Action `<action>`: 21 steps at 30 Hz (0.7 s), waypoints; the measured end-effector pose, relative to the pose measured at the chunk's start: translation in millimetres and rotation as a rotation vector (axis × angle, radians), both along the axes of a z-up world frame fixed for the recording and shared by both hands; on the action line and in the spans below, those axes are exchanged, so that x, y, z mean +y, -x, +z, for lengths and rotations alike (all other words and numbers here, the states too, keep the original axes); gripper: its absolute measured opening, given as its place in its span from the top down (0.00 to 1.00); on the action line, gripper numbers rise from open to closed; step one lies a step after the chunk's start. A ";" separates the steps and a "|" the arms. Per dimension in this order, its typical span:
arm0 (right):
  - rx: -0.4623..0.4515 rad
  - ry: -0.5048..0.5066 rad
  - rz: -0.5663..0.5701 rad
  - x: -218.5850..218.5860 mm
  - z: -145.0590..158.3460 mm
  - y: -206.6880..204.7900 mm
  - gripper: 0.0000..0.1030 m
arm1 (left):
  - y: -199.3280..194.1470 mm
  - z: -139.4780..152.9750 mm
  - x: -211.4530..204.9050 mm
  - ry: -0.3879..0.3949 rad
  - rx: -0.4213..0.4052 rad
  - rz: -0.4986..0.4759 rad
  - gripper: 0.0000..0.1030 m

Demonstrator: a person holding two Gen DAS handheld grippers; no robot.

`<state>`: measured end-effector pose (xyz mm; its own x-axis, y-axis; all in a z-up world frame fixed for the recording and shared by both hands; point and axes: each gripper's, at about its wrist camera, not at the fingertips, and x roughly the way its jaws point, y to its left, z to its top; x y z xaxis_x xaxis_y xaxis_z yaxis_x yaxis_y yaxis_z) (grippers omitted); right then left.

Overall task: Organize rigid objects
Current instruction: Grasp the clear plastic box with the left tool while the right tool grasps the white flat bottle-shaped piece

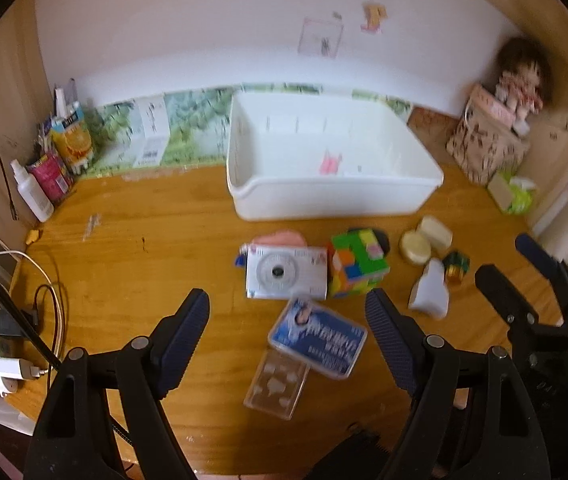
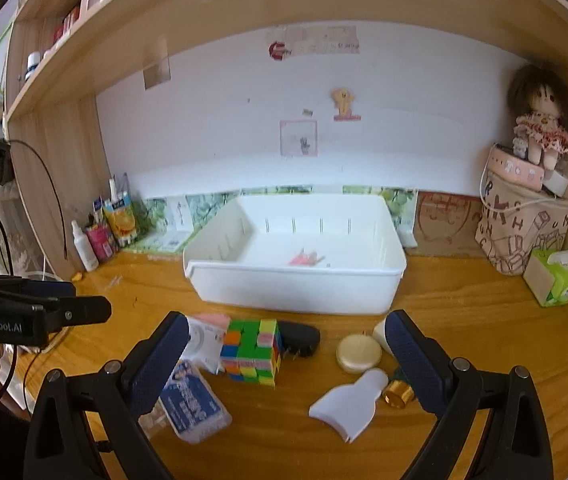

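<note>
A white bin [image 1: 336, 200] [image 2: 292, 292] stands at the back of the wooden desk with a pink item [image 1: 330, 162] inside. In front of it lie a silver camera [image 1: 284, 272] [image 2: 204, 340], a colourful puzzle cube [image 1: 358, 268] [image 2: 252, 352], a black plug [image 2: 300, 336], a gold-lidded tin [image 1: 416, 246] [image 2: 358, 352], a white bottle [image 1: 430, 292] [image 2: 348, 408], a blue-labelled case [image 1: 318, 336] [image 2: 192, 404] and a clear case [image 1: 276, 384]. My left gripper [image 1: 288, 296] hangs open above the blue case and camera, holding nothing. My right gripper [image 2: 288, 322] [image 1: 503, 257] stands open over the cube and tin, empty.
A cream box [image 1: 436, 232] and a small gold-green piece [image 1: 456, 266] lie by the tin. A tissue pack [image 2: 556, 280] and a patterned bag with a doll [image 2: 540, 128] fill the right corner. Bottles and cartons [image 1: 68, 148] stand back left. A power strip with cables [image 1: 0, 332] lies at the left edge.
</note>
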<state>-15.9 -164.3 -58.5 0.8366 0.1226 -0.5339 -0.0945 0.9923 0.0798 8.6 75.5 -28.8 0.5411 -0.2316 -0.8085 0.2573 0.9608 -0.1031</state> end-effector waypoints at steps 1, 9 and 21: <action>0.013 0.005 0.001 0.9 -3.3 1.1 0.04 | 0.6 -3.4 -0.1 -0.008 0.012 -0.009 0.20; 0.086 0.010 -0.054 -1.4 -23.3 5.8 0.04 | -5.6 -32.8 0.0 -0.083 0.141 -0.087 0.20; 0.217 -0.019 -0.146 -12.8 -50.4 -1.6 0.04 | -14.1 -80.0 -17.9 -0.196 0.351 -0.199 0.20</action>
<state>-14.3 -177.1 -108.9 0.7123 0.0202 -0.7016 0.0713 0.9923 0.1011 22.8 57.7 -108.8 0.1866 -0.1278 -0.9741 0.4214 0.9061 -0.0381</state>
